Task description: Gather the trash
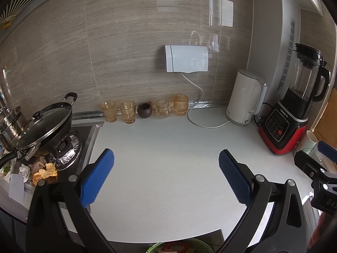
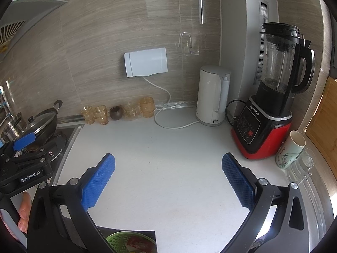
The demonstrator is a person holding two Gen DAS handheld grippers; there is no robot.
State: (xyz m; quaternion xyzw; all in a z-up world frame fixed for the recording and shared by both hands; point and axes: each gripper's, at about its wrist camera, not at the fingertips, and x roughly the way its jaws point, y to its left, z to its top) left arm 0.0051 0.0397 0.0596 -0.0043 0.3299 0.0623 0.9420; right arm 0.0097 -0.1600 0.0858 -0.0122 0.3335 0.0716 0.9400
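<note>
Both grippers are hovering over the bare white countertop with their blue pads spread wide and nothing between them — the left gripper and the right gripper are each gaping empty. The trash is sitting off to the left, by the front of the gas stove: orange peels and crumpled white paper are piled below the lidded wok. A green slotted basket holding a red wrapper is showing below the counter edge, and it is probably serving as the bin.

The step in hand looks like the approach to a pickup, with nothing grasped yet. The next move is likely calling for the left gripper to swing leftward and down toward the peels, straddling one piece with its pads before closing — while staying clear of the wok and the foil-lined burner just behind the pile. The amber glasses, white kettle and red blender are standing well apart from that route.
</note>
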